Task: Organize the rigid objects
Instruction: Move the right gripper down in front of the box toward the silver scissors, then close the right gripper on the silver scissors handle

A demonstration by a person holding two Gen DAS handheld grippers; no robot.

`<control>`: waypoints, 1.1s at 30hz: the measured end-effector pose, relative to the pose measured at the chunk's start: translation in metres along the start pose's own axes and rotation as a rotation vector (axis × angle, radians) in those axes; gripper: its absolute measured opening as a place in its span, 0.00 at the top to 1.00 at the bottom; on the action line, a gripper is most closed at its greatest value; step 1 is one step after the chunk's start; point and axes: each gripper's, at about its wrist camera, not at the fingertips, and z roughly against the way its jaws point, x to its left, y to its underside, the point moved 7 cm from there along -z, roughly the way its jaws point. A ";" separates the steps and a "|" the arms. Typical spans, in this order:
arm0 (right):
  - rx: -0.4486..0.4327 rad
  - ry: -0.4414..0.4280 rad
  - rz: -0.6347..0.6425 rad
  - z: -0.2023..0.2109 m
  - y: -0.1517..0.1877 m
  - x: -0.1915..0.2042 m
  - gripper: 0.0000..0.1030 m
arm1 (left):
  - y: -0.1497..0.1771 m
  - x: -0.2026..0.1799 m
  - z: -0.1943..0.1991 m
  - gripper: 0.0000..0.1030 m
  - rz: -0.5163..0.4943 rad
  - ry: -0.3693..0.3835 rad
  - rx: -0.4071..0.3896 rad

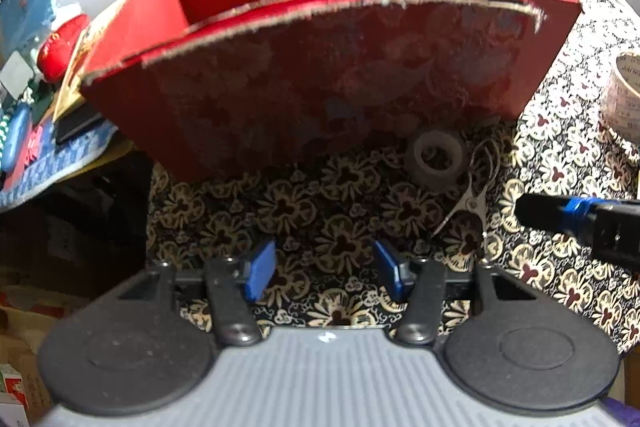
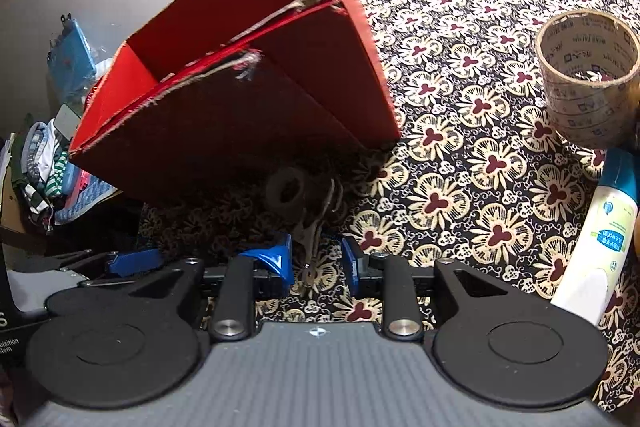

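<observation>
On the bench (image 2: 460, 75), draped in a black cloth printed with cream and maroon flowers, an open red cardboard box (image 1: 320, 67) with ragged cut edges stands at 12 o'clock from both tools. What shows of its red inside holds nothing, so the sorting looks barely begun.

Just in front of the box's near wall, at about 1 o'clock from the left tool (image 1: 325, 269), lies a small grey roll of clear tape (image 1: 438, 155). Touching or almost touching it on its right side lies a pair of small silver metal scissors (image 1: 472, 199), handles toward the box.

The left tool hovers low with its blue pads spread wide and nothing between them. The right tool (image 2: 318, 263) is also spread, and the scissors' blade end (image 2: 312, 251) lies in the gap between its blue pads; neither pad appears to press the metal yet, so I judge this a pinch being lined up, not made.

Further out, at 2 o'clock from the right tool, a large brown roll of packing tape (image 2: 588, 75) stands on its flat side, and at 3 o'clock a white plastic bottle with a blue cap (image 2: 596, 227) lies on the cloth. Both sit well apart from the box.

By my reading, 4 loose things remain to go in: scissors, 2 tape rolls and the bottle.
</observation>
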 end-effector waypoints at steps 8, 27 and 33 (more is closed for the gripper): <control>0.023 0.007 -0.032 -0.010 0.002 -0.013 0.90 | 0.004 -0.010 -0.010 0.47 0.005 0.078 0.018; 0.018 -0.002 -0.040 -0.033 -0.027 -0.020 0.87 | -0.017 -0.024 -0.009 0.47 0.023 0.342 -0.109; 0.032 -0.030 -0.034 -0.038 -0.028 -0.019 0.87 | -0.013 -0.043 -0.021 0.47 -0.010 0.406 -0.085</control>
